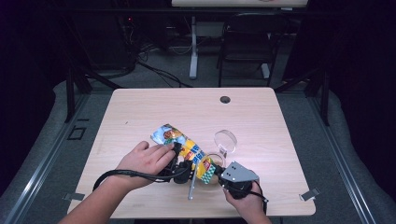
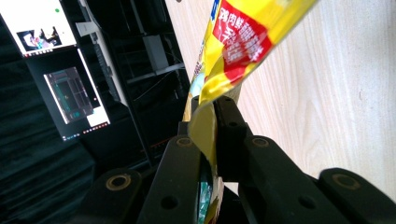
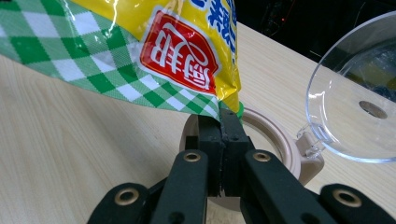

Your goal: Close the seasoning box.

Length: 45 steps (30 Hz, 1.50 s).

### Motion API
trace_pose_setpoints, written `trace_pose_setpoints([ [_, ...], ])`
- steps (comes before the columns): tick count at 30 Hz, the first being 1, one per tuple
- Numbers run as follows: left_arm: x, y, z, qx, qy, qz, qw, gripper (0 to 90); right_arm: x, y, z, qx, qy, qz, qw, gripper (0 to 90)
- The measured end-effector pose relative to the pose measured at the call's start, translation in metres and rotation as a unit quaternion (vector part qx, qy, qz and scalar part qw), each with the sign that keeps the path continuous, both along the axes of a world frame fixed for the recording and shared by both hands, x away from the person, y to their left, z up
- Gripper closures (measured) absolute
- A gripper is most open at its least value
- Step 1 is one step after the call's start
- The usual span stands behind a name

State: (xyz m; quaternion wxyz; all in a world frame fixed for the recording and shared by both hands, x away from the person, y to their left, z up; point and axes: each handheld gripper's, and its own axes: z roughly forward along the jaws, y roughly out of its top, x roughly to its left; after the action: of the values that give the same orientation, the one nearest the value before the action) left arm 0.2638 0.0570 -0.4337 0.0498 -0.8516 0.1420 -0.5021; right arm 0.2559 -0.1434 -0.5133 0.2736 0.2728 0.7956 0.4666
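While both tongs clench it, yellow snack bag [image 1: 186,150] (green-checked end, red logo) hangs tilted above table [image 1: 140,112]

The right gripper [image 3: 221,122] has its jaws clamped on the yellow-green packet's [image 3: 140,51] corner, above a beige container [image 3: 280,144] with clear lid [image 3: 355,93]

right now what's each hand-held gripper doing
left hand-held gripper: closed on the yellow snack bag
right hand-held gripper: closed on the snack bag's green-checked corner, above the beige container
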Motion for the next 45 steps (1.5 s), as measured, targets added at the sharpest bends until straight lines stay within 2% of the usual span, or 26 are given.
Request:
trace_pose_setpoints([
  [8, 0.0, 0.005, -0.004, -0.022, 0.011, 0.008, 0.9997, 87.9, 0.0, 0.001, 0.0, -0.001, -0.002, 0.001, 1.0, 89.6],
  [21, 0.001, 0.012, -0.011, -0.062, 0.028, 0.023, 0.9974, 87.9, 0.0, 0.001, 0.001, 0.0, -0.004, -0.002, 1.0, 89.3],
  [24, 0.001, 0.014, -0.013, -0.065, 0.029, 0.025, 0.9971, 87.9, 0.0, 0.001, 0.0, -0.003, -0.004, -0.002, 1.0, 89.3],
  [30, 0.001, 0.017, -0.016, -0.089, 0.04, 0.033, 0.9947, 87.9, 0.0, 0.002, 0.001, -0.002, -0.004, -0.001, 1.0, 89.2],
  [35, 0.002, 0.02, -0.02, -0.115, 0.051, 0.037, 0.9914, 87.9, 0.0, 0.001, 0.001, -0.001, -0.004, -0.001, 1.0, 89.1],
  [36, 0.002, 0.02, -0.02, -0.11, 0.05, 0.038, 0.992, 87.9, 0.0, 0.002, 0.001, -0.003, -0.004, -0.001, 1.0, 89.1],
  [38, 0.002, 0.021, -0.021, -0.12, 0.054, 0.041, 0.9905, 87.9, 0.0, 0.002, 0.001, -0.003, -0.004, -0.001, 1.0, 89.0],
  [39, 0.002, 0.021, -0.02, -0.112, 0.053, 0.043, 0.9913, 87.9, 0.0, 0.002, 0.001, -0.002, -0.004, -0.001, 1.0, 89.0],
  [41, 0.003, 0.022, -0.02, -0.113, 0.053, 0.039, 0.9913, 87.9, 0.0, 0.002, 0.001, 0.0, -0.005, -0.002, 1.0, 89.0],
  [44, 0.002, 0.023, -0.023, -0.117, 0.056, 0.044, 0.9906, 87.9, 0.0, 0.002, 0.001, -0.003, -0.005, -0.001, 1.0, 89.0],
  [45, 0.002, 0.023, -0.024, -0.124, 0.06, 0.046, 0.9894, 87.9, 0.0, 0.002, 0.0, -0.002, -0.005, -0.002, 1.0, 88.9],
])
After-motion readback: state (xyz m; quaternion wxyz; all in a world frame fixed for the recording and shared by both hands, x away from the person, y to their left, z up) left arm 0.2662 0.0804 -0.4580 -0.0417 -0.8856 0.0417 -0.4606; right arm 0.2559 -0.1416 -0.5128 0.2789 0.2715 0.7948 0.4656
